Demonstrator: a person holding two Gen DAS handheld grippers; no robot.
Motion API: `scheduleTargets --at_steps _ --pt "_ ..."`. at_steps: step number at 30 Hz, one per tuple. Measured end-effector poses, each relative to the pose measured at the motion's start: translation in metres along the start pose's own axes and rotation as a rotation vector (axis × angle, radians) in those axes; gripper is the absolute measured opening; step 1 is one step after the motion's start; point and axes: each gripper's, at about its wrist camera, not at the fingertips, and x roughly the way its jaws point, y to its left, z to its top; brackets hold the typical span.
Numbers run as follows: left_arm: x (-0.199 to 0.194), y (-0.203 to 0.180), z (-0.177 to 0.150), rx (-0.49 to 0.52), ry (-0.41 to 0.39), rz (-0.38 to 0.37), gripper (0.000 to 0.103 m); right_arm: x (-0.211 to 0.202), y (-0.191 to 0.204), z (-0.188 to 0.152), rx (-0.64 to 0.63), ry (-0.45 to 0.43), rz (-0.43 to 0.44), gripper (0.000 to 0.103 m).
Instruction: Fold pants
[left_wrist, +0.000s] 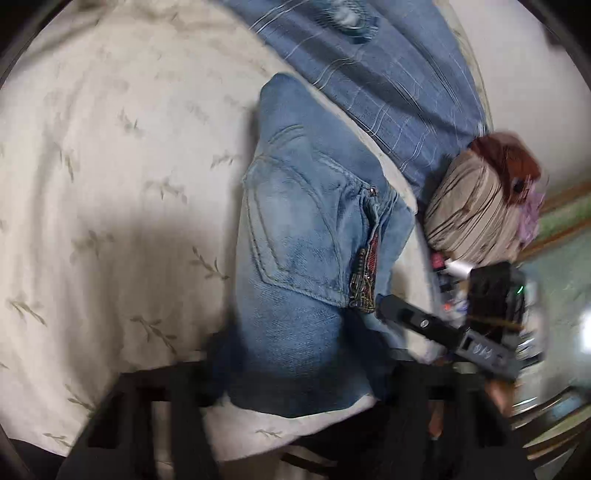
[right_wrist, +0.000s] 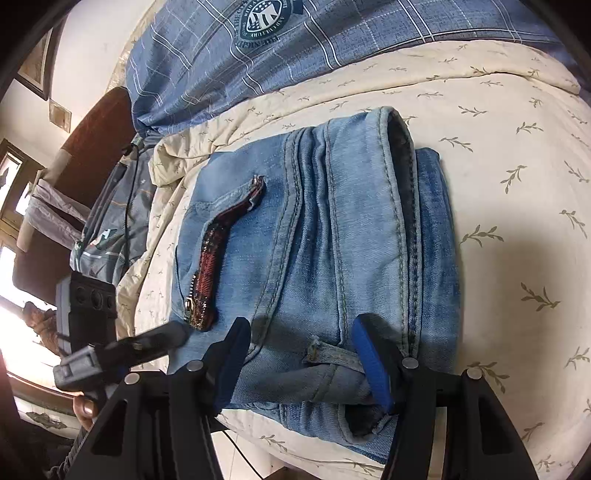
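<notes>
In the left wrist view the picture is blurred by motion. The folded jeans (left_wrist: 306, 251) lie just ahead of the left gripper (left_wrist: 295, 398), on a cream bedspread (left_wrist: 110, 166) with a small leaf print. The gripper's own fingers are only dark smeared shapes at the lower edge, and the near end of the jeans sits between them; I cannot tell if the pads press on the denim or stand free of it. To the right of the jeans the right gripper (left_wrist: 384, 308) comes in with one dark finger near the waistband, its body partly cut by blur. Beyond the jeans lies a blue checked quilt (left_wrist: 388, 85), and a striped pillow (left_wrist: 469, 206) is to the right.

In the right wrist view the image is sharp. The jeans (right_wrist: 325, 240) are a compact bundle straight ahead of the right gripper (right_wrist: 303, 354). Its two blue-padded fingers (right_wrist: 369, 358) stand apart over the near edge by a belt loop, and cloth lies between them; the pads do not seem to squeeze it, so this gripper looks released. The left gripper (right_wrist: 155, 341) enters on the left, its tip beside the red-lined zipper; its jaws are not visible here. The quilt (right_wrist: 229, 55) lies farther ahead
</notes>
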Motion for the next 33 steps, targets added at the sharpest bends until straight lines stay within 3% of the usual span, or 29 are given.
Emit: scheduleTargets --at_steps 1,3,6,7,8,11,14,16,18,21,24,27,28,29,30,33 --pt "-0.003 -0.009 -0.001 0.039 -0.02 0.029 0.029 0.0 0.0 0.0 -0.002 0.0 0.0 0.062" --pt "-0.012 -0.034 -0.005 0.149 -0.075 0.132 0.024 0.0 0.001 -0.001 -0.011 0.001 -0.004 0.062" --pt "-0.001 -0.079 -0.024 0.403 -0.14 0.378 0.022 0.0 0.002 -0.001 -0.023 -0.001 -0.018 0.062" --pt "0.007 -0.077 -0.027 0.414 -0.123 0.415 0.023 0.0 0.003 -0.002 -0.027 -0.001 -0.023 0.062" --pt "0.013 -0.069 -0.026 0.386 -0.104 0.42 0.023 0.0 0.004 -0.002 -0.033 0.0 -0.028 0.062" --pt "0.008 -0.044 -0.011 0.244 -0.061 0.301 0.028 -0.008 0.007 0.001 -0.014 0.005 -0.008 0.062" --pt "-0.001 -0.033 0.0 0.143 -0.023 0.206 0.036 -0.038 -0.002 0.009 0.052 -0.065 0.066 0.063" --pt "-0.01 -0.027 0.003 0.107 -0.033 0.148 0.041 -0.06 -0.016 0.018 0.092 -0.136 0.011 0.074" --pt "-0.015 -0.025 0.004 0.11 -0.048 0.136 0.044 -0.066 -0.037 0.026 0.151 -0.148 -0.036 0.077" --pt "-0.014 -0.025 0.001 0.12 -0.052 0.129 0.048 -0.049 -0.06 0.033 0.219 -0.087 -0.016 0.077" --pt "-0.005 -0.02 -0.001 0.118 -0.038 0.153 0.058 -0.035 -0.064 0.039 0.232 -0.077 0.02 0.077" --pt "0.0 -0.015 -0.003 0.113 -0.038 0.168 0.061 -0.014 -0.062 0.043 0.212 -0.029 -0.034 0.076" --pt "0.0 -0.015 -0.003 0.115 -0.042 0.177 0.062 -0.012 -0.056 0.044 0.187 -0.034 -0.047 0.071" --pt "0.0 -0.015 -0.004 0.124 -0.045 0.186 0.062 -0.012 -0.049 0.045 0.148 -0.028 -0.052 0.038" --pt "0.0 -0.015 -0.005 0.133 -0.048 0.195 0.062 -0.015 -0.036 0.045 0.105 -0.028 -0.112 0.025" --pt "-0.001 -0.016 -0.007 0.16 -0.056 0.234 0.062 -0.026 0.004 0.041 -0.039 -0.067 -0.287 0.02"
